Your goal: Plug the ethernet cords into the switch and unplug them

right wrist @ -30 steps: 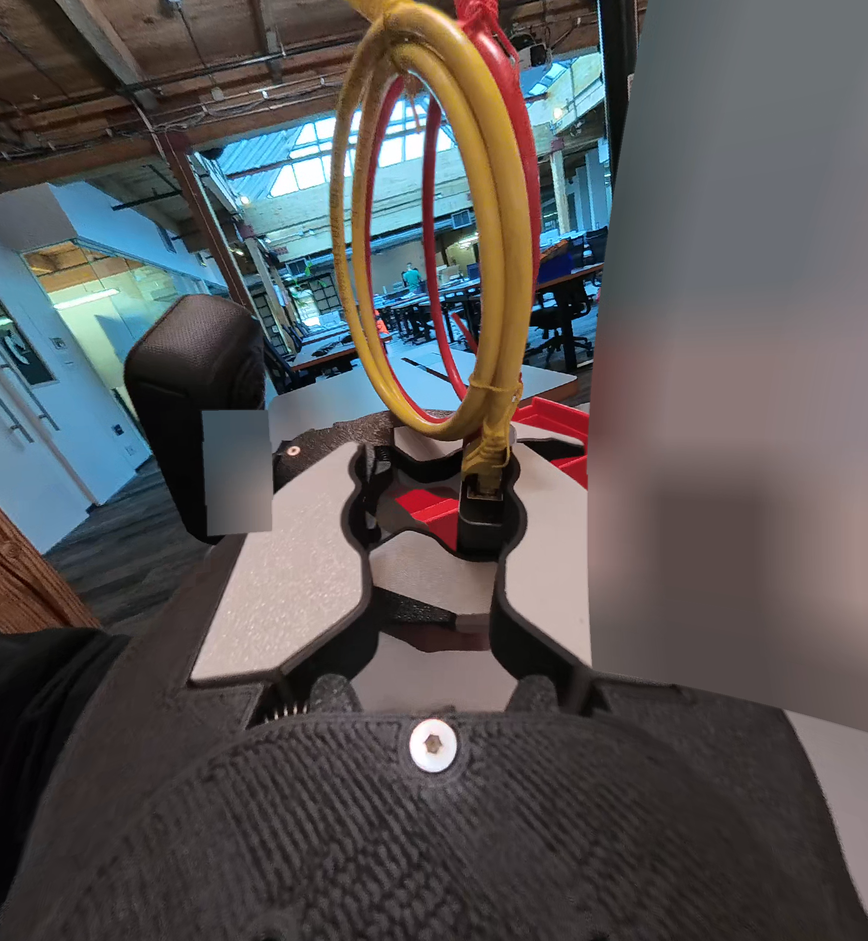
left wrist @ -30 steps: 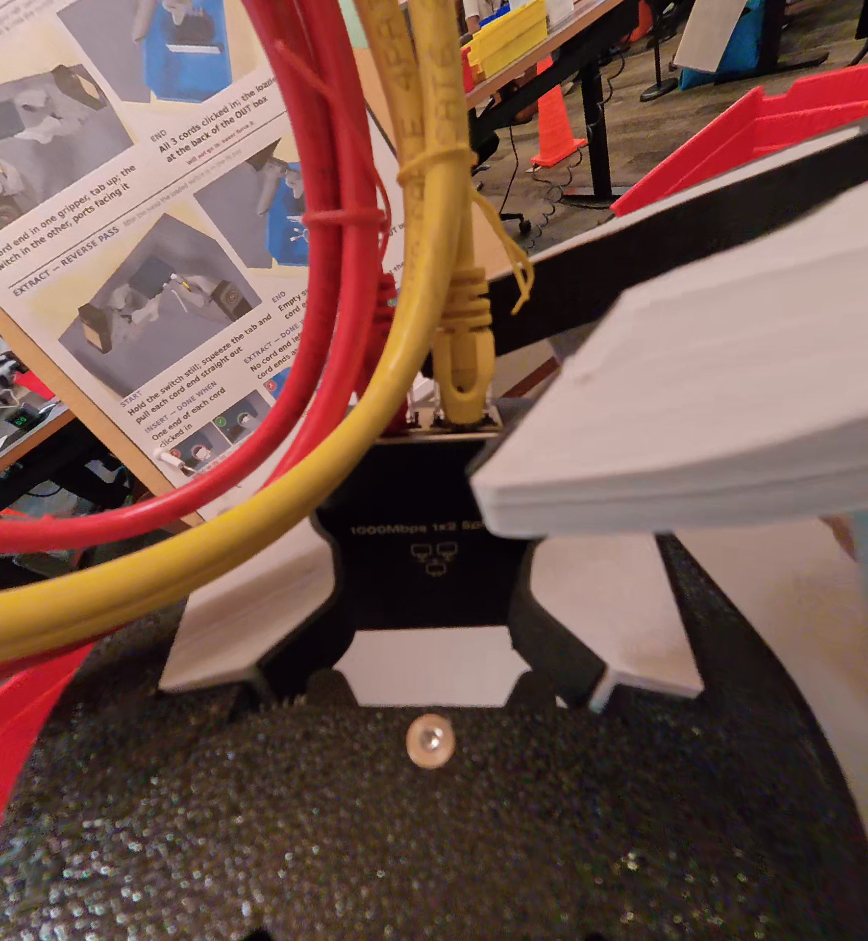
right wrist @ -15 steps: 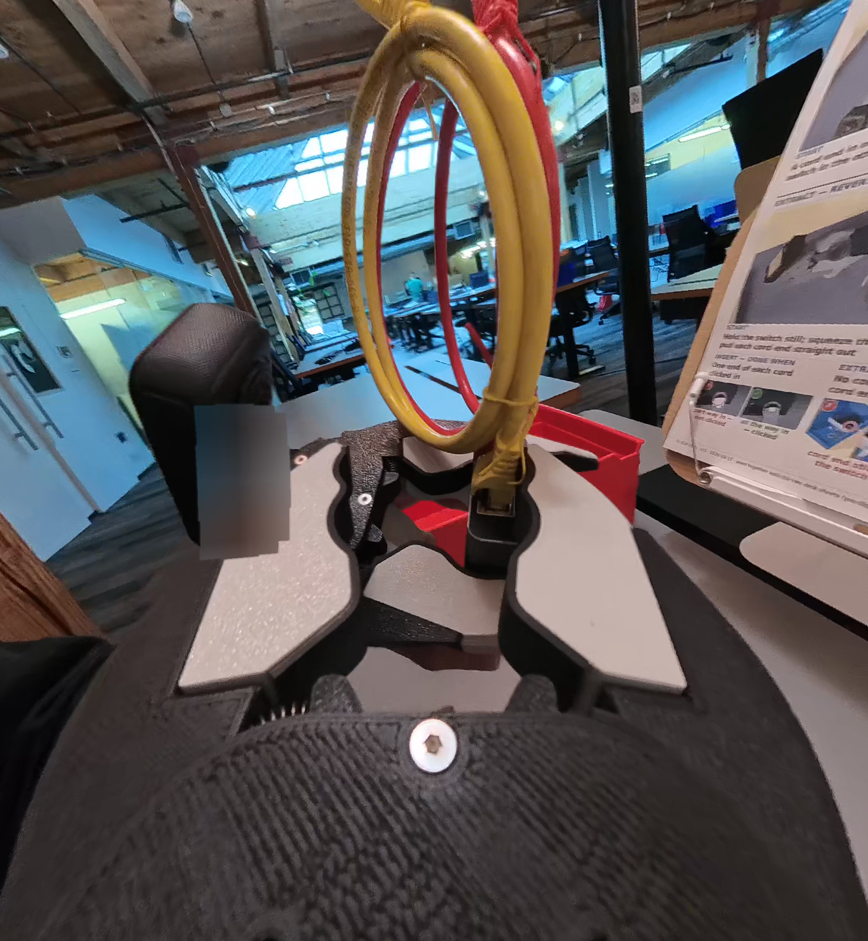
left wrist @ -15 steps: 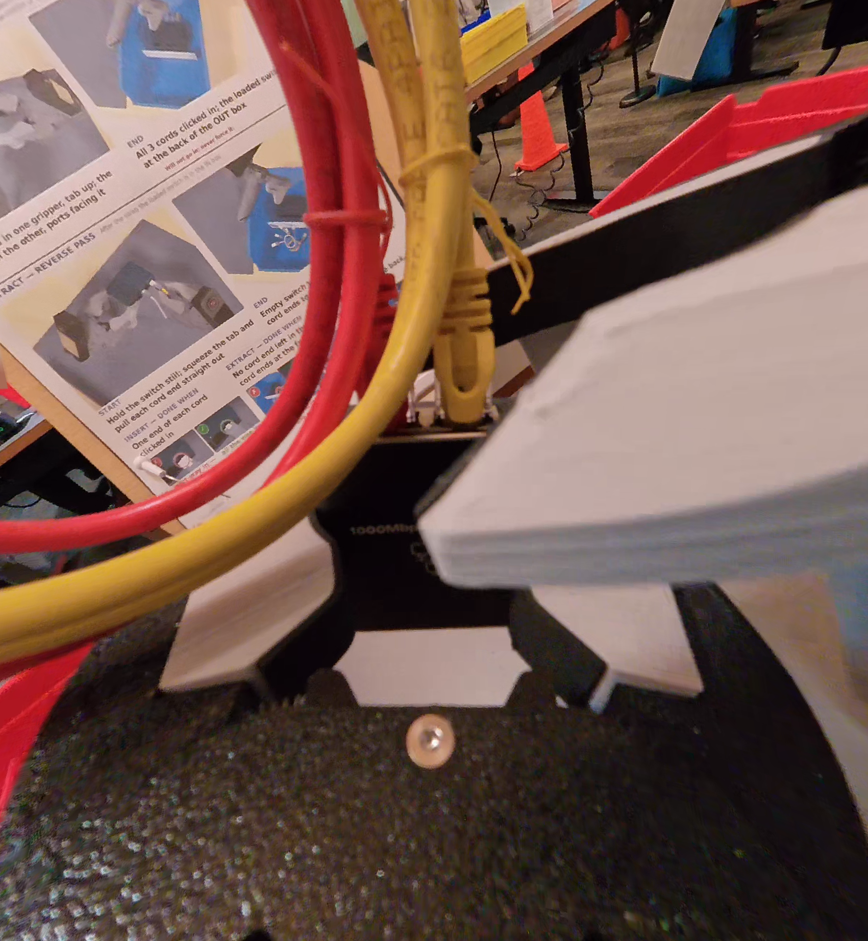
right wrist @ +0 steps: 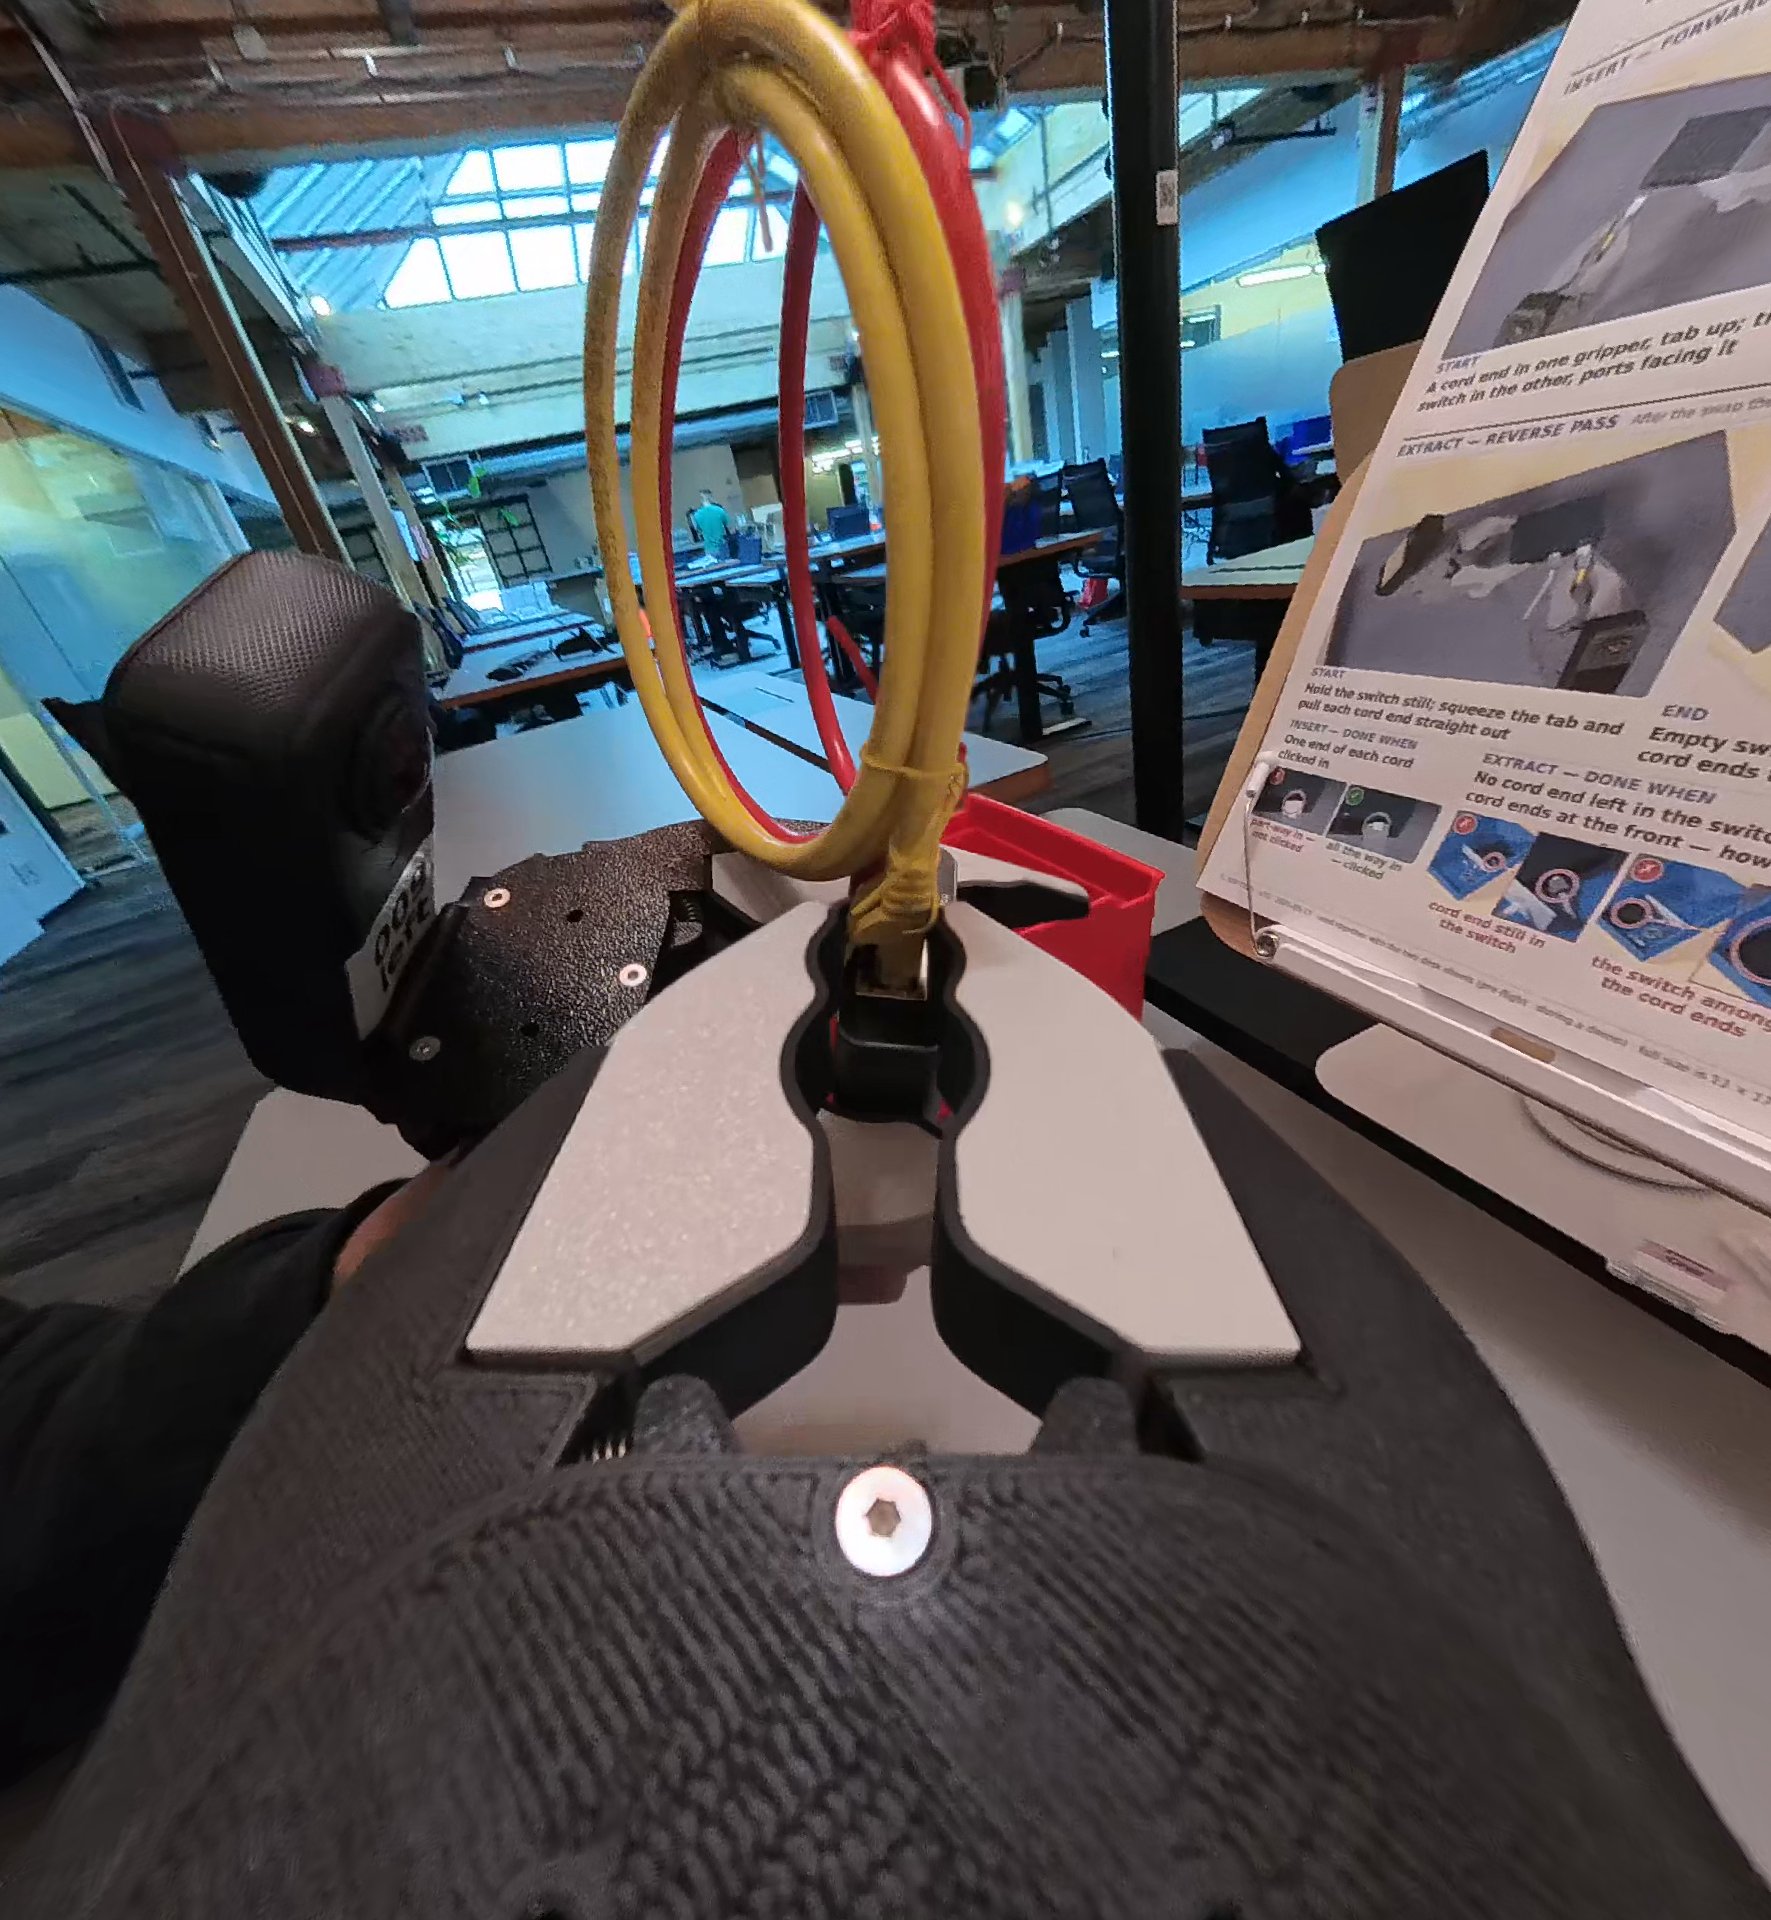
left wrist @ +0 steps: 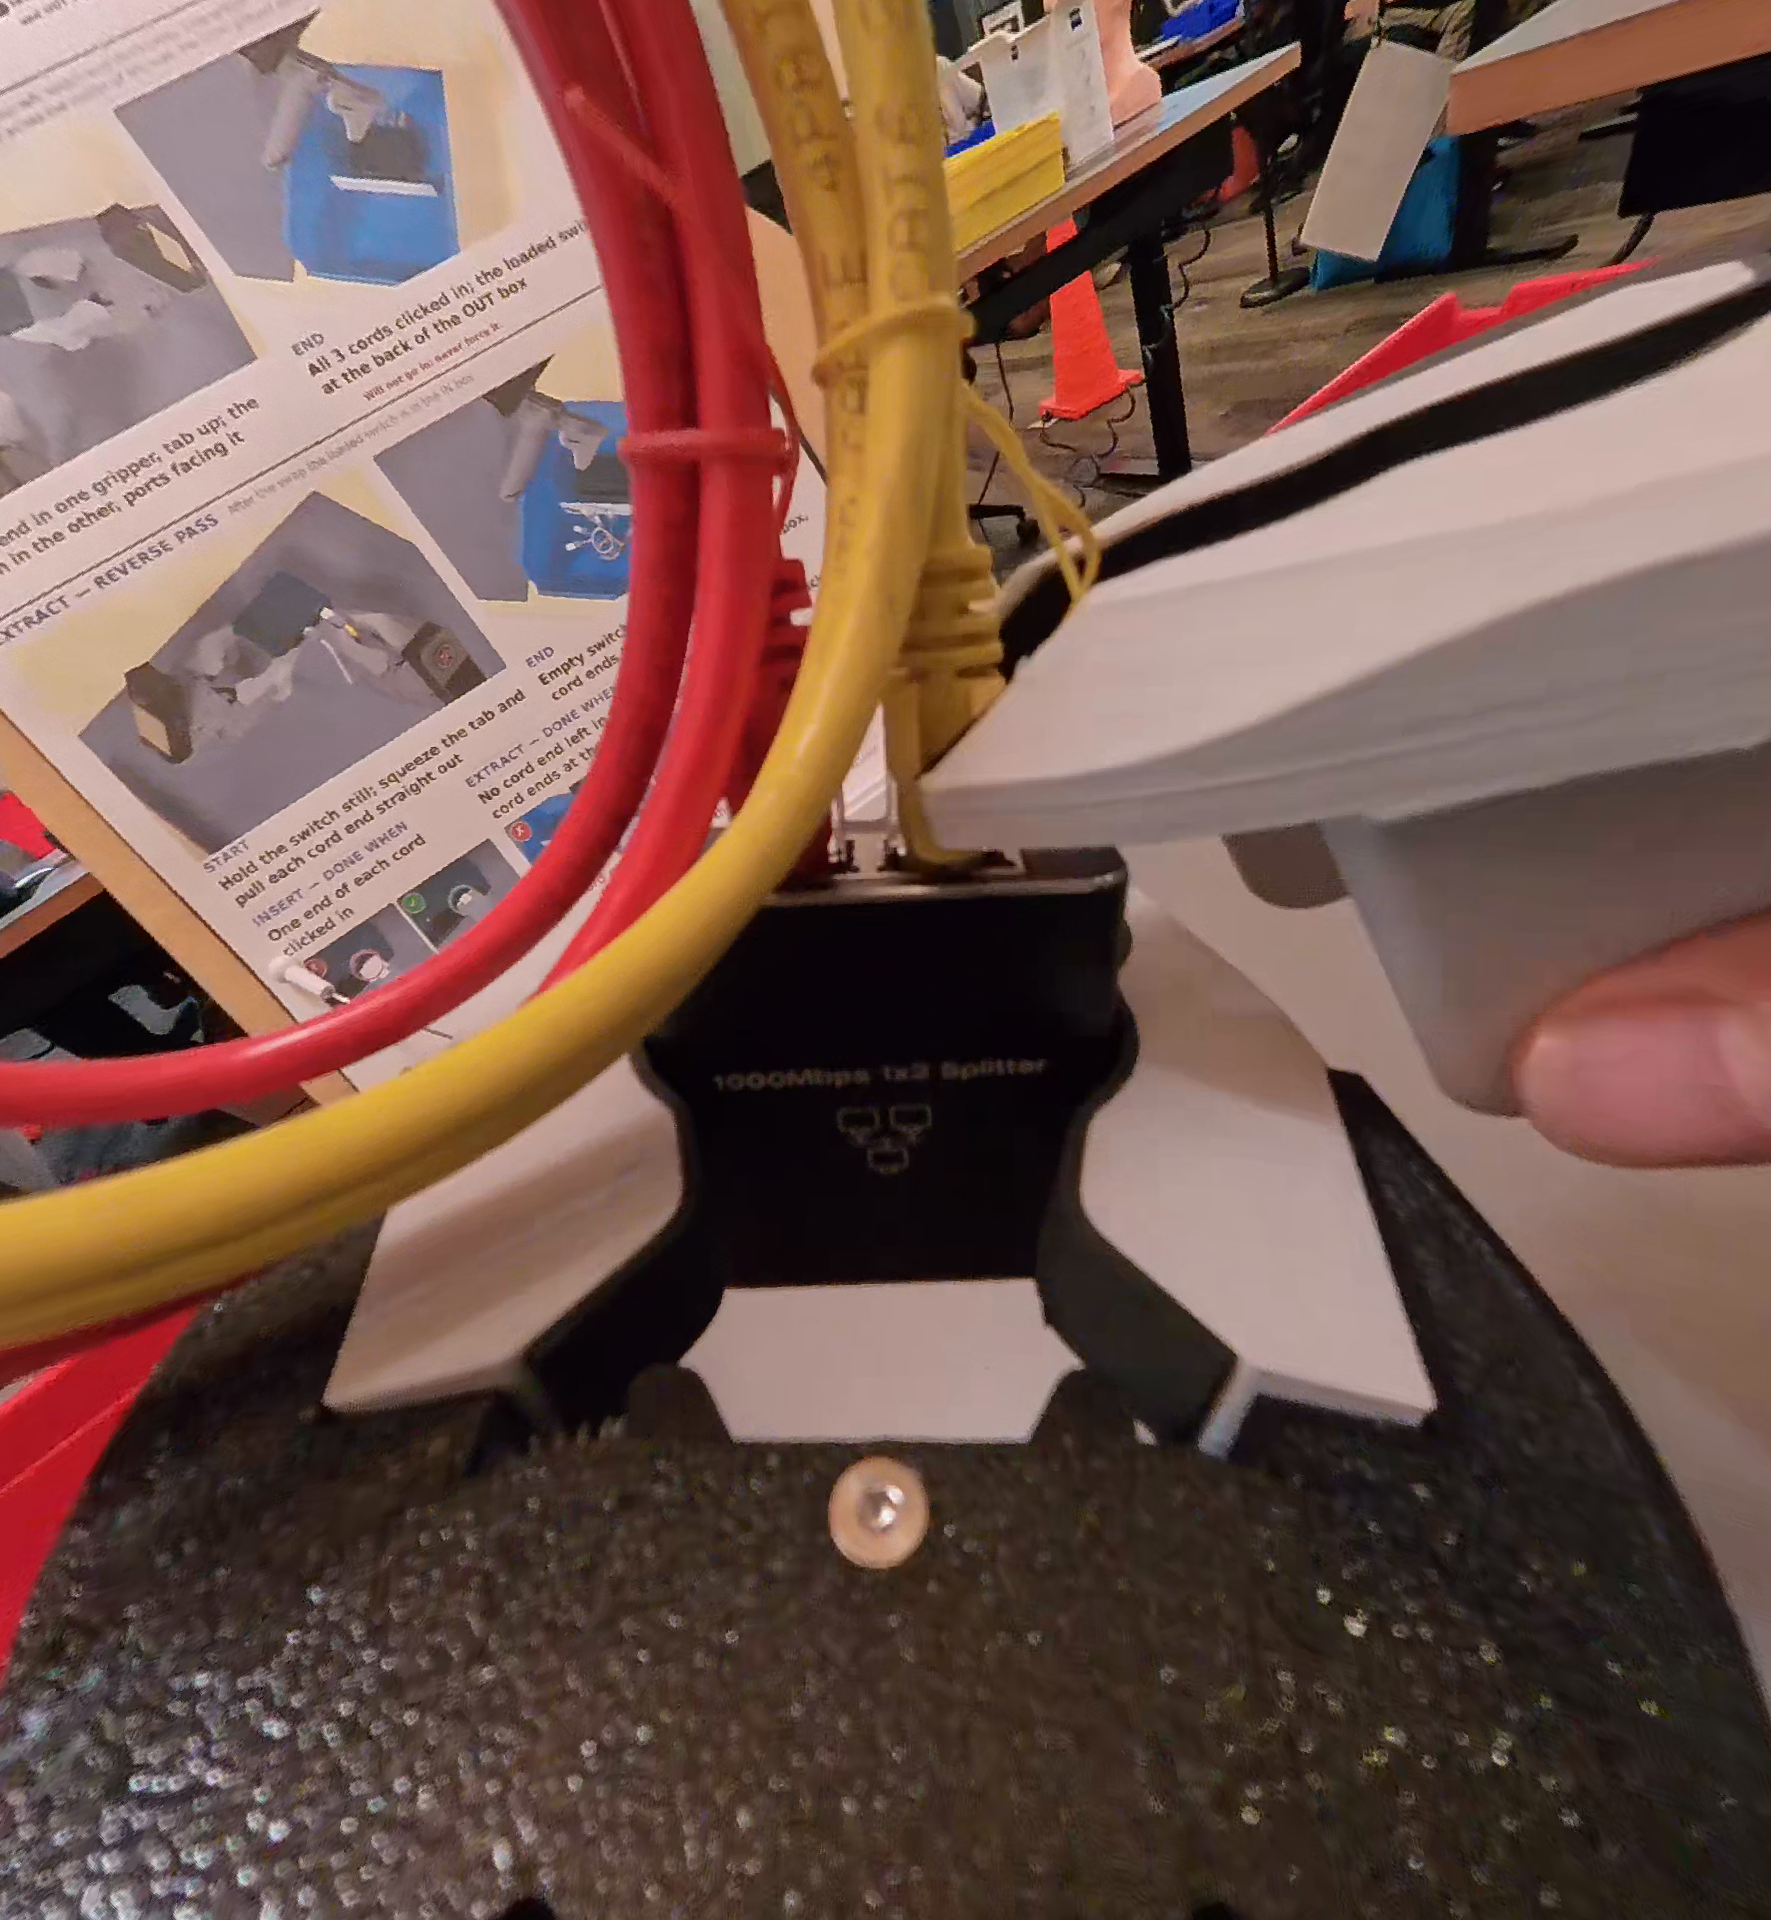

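Observation:
In the left wrist view my left gripper (left wrist: 886, 1039) is shut on the black switch (left wrist: 886, 1164), with its ports facing away from the camera. A yellow cord (left wrist: 569, 1049) and a red cord (left wrist: 694, 520) loop up from it. The yellow plug (left wrist: 948, 644) and the red plug (left wrist: 782, 644) sit in the ports. A grey finger of my right gripper (left wrist: 1380, 644) lies against the yellow plug. In the right wrist view my right gripper (right wrist: 891, 935) is closed around the yellow plug (right wrist: 896, 904), just above the switch (right wrist: 881, 1039). The left gripper's black body (right wrist: 268, 831) is at the left.
An instruction sheet on a clipboard (right wrist: 1587, 623) stands close on the right, and shows behind the cords in the left wrist view (left wrist: 237, 468). A red bin (right wrist: 1057, 904) sits behind the grippers on the grey table (right wrist: 1639, 1558). A thumb (left wrist: 1691, 1060) rests on the right gripper. Some 6 centimeters of space lies between my two pairs of fingers.
My right gripper's fingers have narrowed from wide apart to closed around the yellow plug. Its finger has lifted off the switch face to plug level. The left gripper still holds the switch.

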Available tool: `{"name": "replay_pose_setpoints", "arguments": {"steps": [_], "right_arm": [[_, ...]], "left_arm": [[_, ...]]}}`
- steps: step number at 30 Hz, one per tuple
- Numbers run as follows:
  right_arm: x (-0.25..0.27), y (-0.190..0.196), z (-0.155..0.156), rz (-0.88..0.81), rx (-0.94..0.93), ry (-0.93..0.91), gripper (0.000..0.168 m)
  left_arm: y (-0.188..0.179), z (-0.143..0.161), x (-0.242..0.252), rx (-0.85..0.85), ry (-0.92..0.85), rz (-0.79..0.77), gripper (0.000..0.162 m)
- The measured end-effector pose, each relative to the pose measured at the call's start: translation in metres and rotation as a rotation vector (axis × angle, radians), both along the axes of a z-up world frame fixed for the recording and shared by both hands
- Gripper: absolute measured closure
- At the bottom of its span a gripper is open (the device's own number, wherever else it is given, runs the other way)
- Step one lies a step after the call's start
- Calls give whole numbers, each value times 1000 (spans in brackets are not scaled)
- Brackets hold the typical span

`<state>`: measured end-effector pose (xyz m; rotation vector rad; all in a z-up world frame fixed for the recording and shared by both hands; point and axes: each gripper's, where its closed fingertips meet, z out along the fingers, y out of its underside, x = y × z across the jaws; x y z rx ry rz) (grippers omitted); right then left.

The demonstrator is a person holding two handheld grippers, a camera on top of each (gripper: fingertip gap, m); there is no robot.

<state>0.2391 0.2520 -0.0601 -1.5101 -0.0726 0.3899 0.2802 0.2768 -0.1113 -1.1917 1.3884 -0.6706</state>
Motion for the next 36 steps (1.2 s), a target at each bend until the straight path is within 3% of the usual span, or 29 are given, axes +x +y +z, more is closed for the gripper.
{"name": "replay_pose_setpoints", "arguments": {"steps": [1,13,36], "right_arm": [[0,0,0,1,2,5,153],[-3,3,-3,-2,-9,-8,154],[5,5,-15,-12,-41,-25,154]], "left_arm": [[0,0,0,5,1,4,88],[3,-1,-1,32,8,20,88],[-3,-20,5,-75,79,-28,89]]}}
